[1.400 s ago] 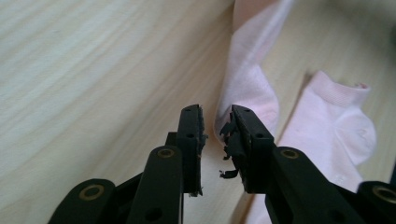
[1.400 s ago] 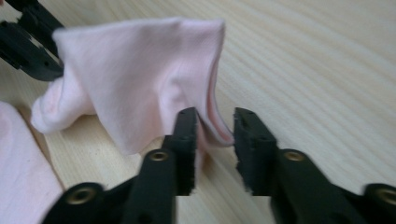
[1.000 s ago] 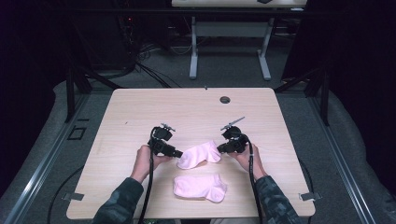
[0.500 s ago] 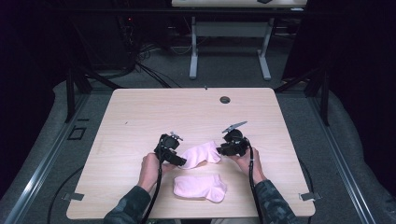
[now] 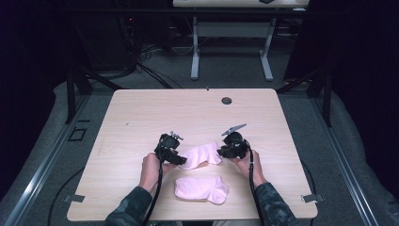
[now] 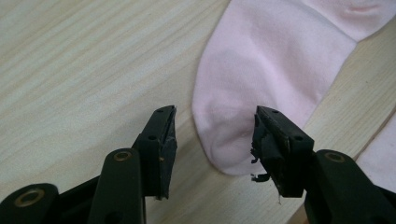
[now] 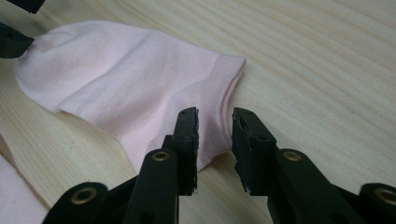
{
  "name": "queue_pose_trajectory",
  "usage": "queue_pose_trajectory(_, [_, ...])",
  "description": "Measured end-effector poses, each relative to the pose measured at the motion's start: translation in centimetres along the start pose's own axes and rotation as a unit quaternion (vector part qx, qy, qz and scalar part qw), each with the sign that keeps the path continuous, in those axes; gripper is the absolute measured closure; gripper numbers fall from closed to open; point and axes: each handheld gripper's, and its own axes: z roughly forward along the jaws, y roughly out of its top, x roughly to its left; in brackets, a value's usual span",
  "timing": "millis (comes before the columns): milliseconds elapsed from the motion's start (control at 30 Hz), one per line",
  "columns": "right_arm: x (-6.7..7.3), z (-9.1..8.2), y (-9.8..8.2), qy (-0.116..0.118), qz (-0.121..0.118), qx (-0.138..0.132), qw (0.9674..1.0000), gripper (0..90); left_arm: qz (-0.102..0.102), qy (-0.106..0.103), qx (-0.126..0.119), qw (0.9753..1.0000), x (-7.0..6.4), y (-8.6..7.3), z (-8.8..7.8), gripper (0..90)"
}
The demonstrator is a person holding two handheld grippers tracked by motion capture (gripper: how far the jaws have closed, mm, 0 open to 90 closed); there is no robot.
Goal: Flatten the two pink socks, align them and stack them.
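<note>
Straddling opposite ends of the far sock (image 5: pixel 202 155), the two grippers look set to take it by both ends at once, which would keep the soft cloth stretched flat rather than bunched. This pink sock lies flat on the table (image 5: pixel 141 117), near its front middle, with its toe toward the left gripper (image 5: pixel 175 159) and its cuff toward the right gripper (image 5: pixel 225 151). In the left gripper view the jaws stand apart around the rounded toe (image 6: pixel 224 140); they have just been closing a little, yet the pads do not press the cloth, so nothing is grasped there. In the right gripper view the jaws stand narrower, straddling the lower corner of the cuff (image 7: pixel 210 135), with a gap showing between them and no pinch that I can make out, so I judge them released too. A second sock (image 5: pixel 201 188) lies just nearer the person, apart from the first, probably waiting to be paired or handled after it.
</note>
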Motion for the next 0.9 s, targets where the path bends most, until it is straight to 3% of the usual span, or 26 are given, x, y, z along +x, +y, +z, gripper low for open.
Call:
queue_pose_trajectory(300, [0.41, -0.06, -0.03, -0.005, -0.002, -0.01, 0.9999, 70.2, 0.006, 0.003, 0.0, 1.0, -0.32, 0.23, 0.19, 51.1])
queue_pose_trajectory(567, [0.24, 0.0, -0.1, -0.002, -0.008, 0.002, 1.0, 68.9, 0.017, 0.01, 0.009, 0.9998, -0.67, 0.43, 0.45, 56.3])
queue_pose_trajectory(900, [0.35, 0.37, -0.26, -0.001, -0.006, 0.0, 1.0, 74.1, 0.027, 0.013, 0.018, 0.9994, -0.88, 0.33, 0.97, 63.9])
